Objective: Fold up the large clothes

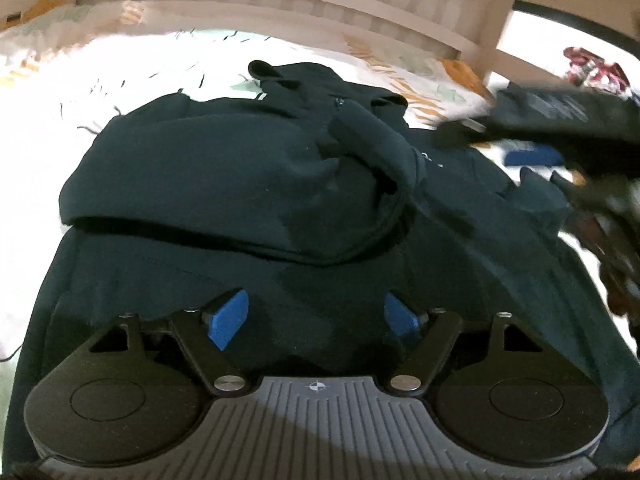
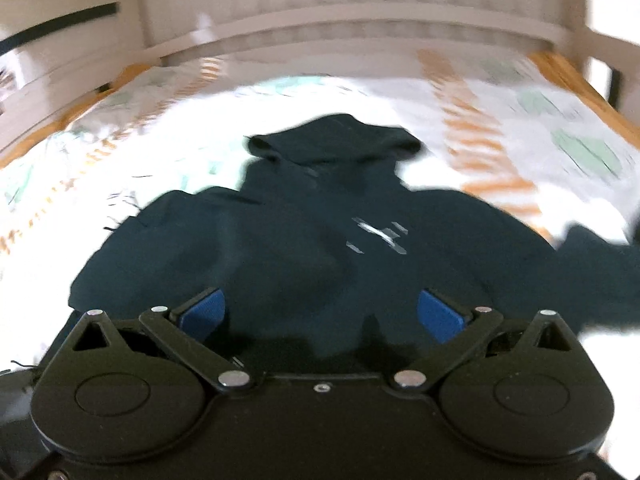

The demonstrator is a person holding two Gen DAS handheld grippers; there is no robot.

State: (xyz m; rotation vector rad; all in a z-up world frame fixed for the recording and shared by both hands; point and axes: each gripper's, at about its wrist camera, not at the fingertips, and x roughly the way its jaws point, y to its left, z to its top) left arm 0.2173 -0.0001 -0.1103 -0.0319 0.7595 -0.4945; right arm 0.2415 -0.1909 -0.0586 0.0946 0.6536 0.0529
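the dark hoodie (image 2: 304, 248) is being kept spread on the bed sheet (image 2: 500, 120); left gripper (image 1: 316, 316) and right gripper (image 2: 320, 312) are being held with jaws apart, gripping nothing.

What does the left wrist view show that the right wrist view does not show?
Only the left wrist view shows a sleeve folded across the hoodie's body, the other hand-held gripper blurred at the right, and a red patterned item beyond it. Only the right wrist view shows the white chest print and the hood laid flat. Both share the dark hoodie on the patterned bedsheet, the wooden bed rail, and open blue pads.
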